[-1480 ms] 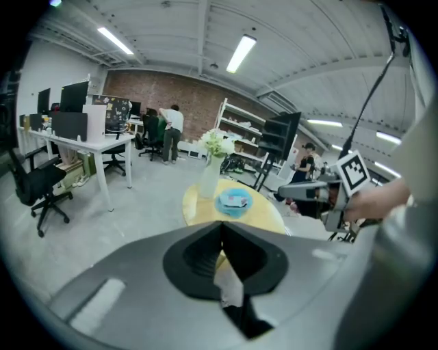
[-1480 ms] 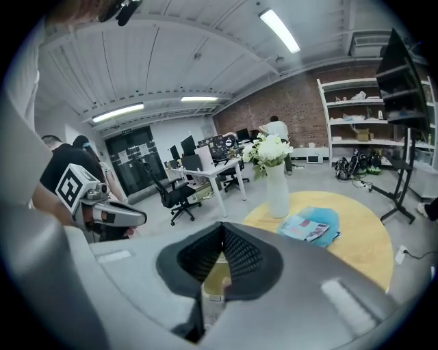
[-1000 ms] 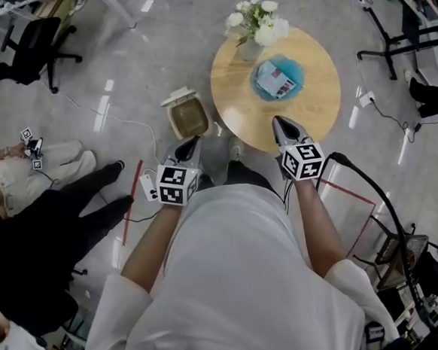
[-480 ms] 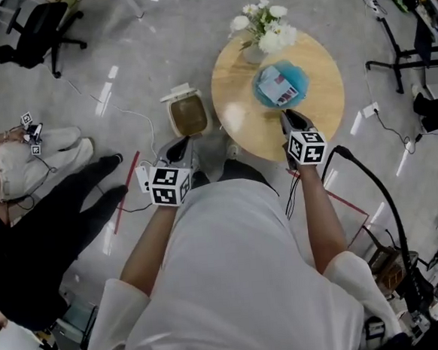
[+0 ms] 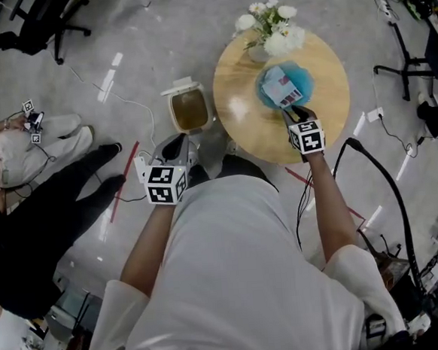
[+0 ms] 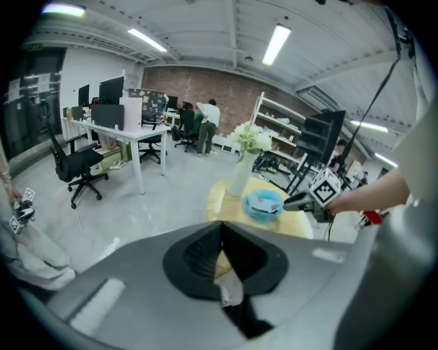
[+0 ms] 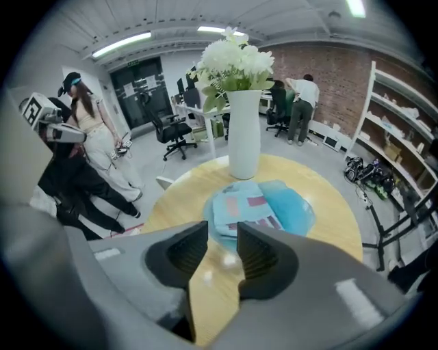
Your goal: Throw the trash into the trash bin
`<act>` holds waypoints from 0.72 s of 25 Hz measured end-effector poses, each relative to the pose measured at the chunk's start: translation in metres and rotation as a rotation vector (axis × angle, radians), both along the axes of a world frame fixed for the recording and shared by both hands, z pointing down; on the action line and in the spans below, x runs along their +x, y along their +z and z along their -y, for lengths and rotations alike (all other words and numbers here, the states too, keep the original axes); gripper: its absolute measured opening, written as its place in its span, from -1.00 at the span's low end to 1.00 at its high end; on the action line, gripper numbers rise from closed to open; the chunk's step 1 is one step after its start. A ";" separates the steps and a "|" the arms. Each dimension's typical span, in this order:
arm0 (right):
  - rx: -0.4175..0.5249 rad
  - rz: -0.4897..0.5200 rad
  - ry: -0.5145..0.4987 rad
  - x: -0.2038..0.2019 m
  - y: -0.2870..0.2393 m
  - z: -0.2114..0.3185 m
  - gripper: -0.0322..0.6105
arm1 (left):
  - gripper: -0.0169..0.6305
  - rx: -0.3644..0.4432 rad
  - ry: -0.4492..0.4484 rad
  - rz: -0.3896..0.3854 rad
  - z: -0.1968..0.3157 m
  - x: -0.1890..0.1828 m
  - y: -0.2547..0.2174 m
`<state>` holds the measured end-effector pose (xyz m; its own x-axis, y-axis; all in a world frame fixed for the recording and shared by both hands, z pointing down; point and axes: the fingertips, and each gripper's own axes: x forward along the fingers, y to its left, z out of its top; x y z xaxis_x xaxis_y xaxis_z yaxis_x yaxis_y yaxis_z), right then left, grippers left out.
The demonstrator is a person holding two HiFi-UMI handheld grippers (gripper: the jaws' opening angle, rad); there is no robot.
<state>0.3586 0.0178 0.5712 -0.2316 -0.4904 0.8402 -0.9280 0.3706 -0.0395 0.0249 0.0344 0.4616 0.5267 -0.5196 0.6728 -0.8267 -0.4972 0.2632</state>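
the right gripper (image 5: 296,112) hangs over a round wooden table (image 5: 250,127), tilted down, with its tips at the near edge of a blue dish (image 5: 306,77). its fingers stand a narrow way apart and have just been opening. nothing is between them, only bare tabletop showing through the gap. whether the tips touch the dish cannot be told.

the trash, a pale blue paper packet (image 5: 280,87) with pink and dark print, lies flat on the dish, just beyond the right gripper's tips. a white vase of white flowers (image 5: 271,29) stands upright behind the dish, near the far edge of the table.

the trash bin (image 5: 189,110) sits on the floor just left of the table, its lid swung back and its mouth open. the left gripper (image 5: 176,143) is held over the floor near the bin, on the side nearer the person, pointing down and forward. its fingers are pressed together at the tips and hold nothing.

on the left, another person's legs in light trousers (image 5: 32,148) and a dark figure stretch across the grey floor. a black cable (image 5: 393,194) loops along the right.
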 end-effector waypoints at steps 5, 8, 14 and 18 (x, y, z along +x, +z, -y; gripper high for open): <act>-0.039 -0.072 -0.144 -0.001 0.012 0.004 -0.45 | -0.94 -0.020 -0.025 0.003 0.000 0.001 0.003; -0.076 -0.071 -0.222 -0.002 0.017 0.006 -0.39 | -0.94 -0.043 -0.047 -0.007 -0.003 0.002 0.004; -0.099 -0.210 -0.494 -0.005 0.027 0.009 -0.28 | -0.94 -0.054 -0.084 -0.007 -0.005 0.003 0.009; -0.109 -0.258 -0.591 -0.006 0.037 0.010 -0.24 | -0.94 -0.052 -0.105 -0.006 -0.007 0.003 0.010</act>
